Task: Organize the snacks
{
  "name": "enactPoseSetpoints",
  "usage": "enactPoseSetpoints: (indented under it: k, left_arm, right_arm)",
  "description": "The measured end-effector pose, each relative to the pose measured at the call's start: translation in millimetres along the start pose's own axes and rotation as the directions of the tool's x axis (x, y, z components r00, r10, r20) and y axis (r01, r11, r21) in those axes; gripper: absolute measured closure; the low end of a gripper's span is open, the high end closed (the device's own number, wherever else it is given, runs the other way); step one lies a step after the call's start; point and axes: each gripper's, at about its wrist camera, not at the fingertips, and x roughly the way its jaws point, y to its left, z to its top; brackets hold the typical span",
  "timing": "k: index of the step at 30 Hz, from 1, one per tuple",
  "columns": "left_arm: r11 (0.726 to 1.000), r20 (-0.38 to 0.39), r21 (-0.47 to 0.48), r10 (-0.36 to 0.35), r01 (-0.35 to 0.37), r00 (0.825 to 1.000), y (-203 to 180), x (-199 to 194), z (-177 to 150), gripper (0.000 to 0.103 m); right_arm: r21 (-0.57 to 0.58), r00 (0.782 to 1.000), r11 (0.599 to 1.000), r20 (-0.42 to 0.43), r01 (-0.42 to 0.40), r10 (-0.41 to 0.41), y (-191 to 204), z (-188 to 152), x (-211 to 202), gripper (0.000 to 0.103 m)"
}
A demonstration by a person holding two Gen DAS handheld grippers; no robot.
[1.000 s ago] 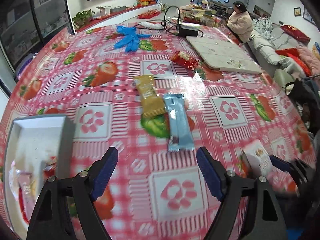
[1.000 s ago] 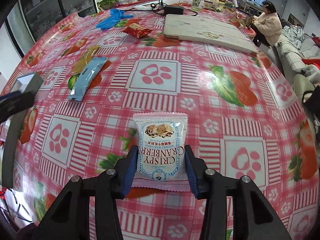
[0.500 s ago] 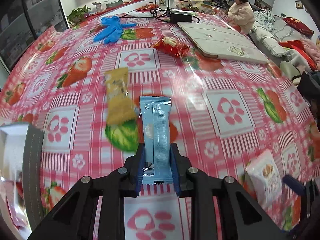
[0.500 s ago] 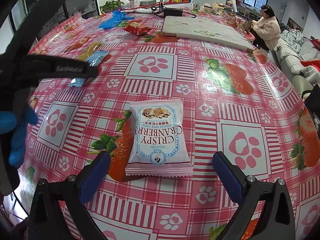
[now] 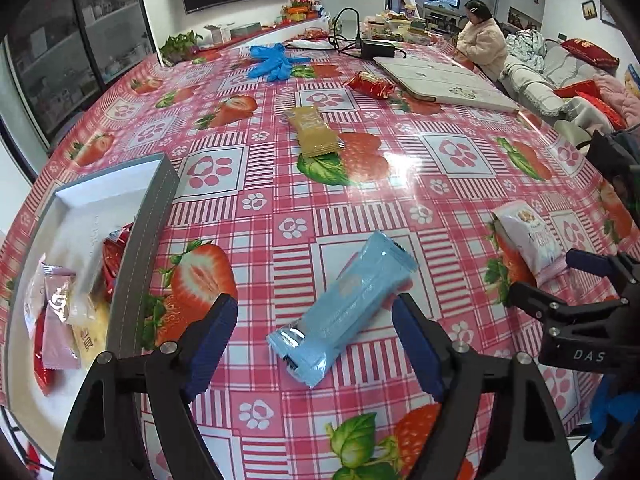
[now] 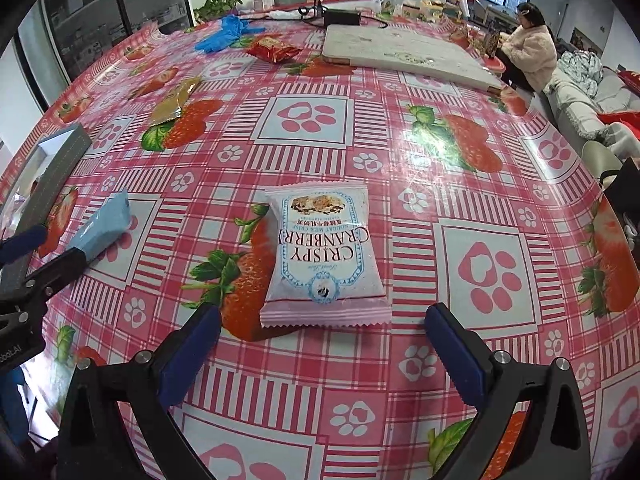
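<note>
Left hand-held gripper (image 5: 314, 344) opening, jaws spread, blue snack bar (image 5: 344, 312) lying loose between them on the surface (image 5: 400, 184) beside the box (image 5: 152, 216). Right hand-held gripper (image 6: 322, 350) spread wide behind the cranberry packet (image 6: 324, 256), not touching.

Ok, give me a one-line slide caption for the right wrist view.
Open right gripper hovers over the Crispy Cranberry packet lying flat on the strawberry tablecloth.

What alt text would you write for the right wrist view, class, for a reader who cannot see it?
The open right gripper hovers just short of a pink Crispy Cranberry packet lying flat on a strawberry-print tablecloth. At left, the left gripper has a blue packet beside it, near a grey box; yellow and red packets lie farther off.
</note>
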Motion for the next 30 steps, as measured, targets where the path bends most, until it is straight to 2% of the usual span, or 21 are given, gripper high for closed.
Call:
enactPoseSetpoints:
  k: [3,6,9,10,12,13,16,20,30]
  left_arm:
    - [1.000,0.008,0.025,-0.004,0.003,1.000,-5.7,7.4,4.8,0.020]
    - [0.990,0.001,0.135,0.033,-0.033,0.999,-19.6,19.5,2.5,0.021]
    - [0.982,0.048,0.179,0.046,-0.054,0.998,-22.2,20.3,-0.7,0.015]
    - [0.983,0.061,0.171,0.063,-0.073,0.996,-20.4,20.8,-0.1,0.011]
    - [0.985,0.076,0.125,0.111,-0.120,0.991,-12.0,24.9,3.5,0.009]
    - [0.990,0.070,0.086,0.109,-0.115,0.992,-4.5,27.9,6.5,0.008]
    - [0.999,0.038,0.007,0.041,-0.041,0.998,11.5,34.3,9.8,0.007]
    - [1.000,0.034,-0.003,-0.017,0.017,0.999,16.1,37.9,5.9,0.000]
    - [1.000,0.044,0.002,-0.027,0.027,0.999,10.7,35.5,4.2,0.000]
  right_arm:
    - [0.020,1.000,1.000,-0.009,0.009,-0.009,0.4,8.7,4.7,0.001]
    - [0.023,1.000,1.000,0.002,0.013,-0.013,1.8,17.5,9.7,0.001]
    - [0.025,1.000,1.000,0.024,0.016,-0.016,1.6,20.1,11.9,0.001]
    - [0.023,0.999,1.000,0.037,0.015,-0.016,1.6,19.2,11.7,0.001]
    - [0.020,0.998,1.000,0.060,0.014,-0.015,1.5,17.8,11.5,0.001]
    - [0.020,0.997,1.000,0.069,0.014,-0.016,1.5,17.1,11.4,0.001]
    - [0.025,0.997,1.000,0.073,0.018,-0.020,1.7,18.9,12.3,0.001]
    - [0.029,0.993,0.999,0.116,0.020,-0.023,2.6,16.7,12.8,0.000]
    - [0.032,0.991,0.999,0.129,0.015,-0.019,1.2,14.8,11.8,0.000]
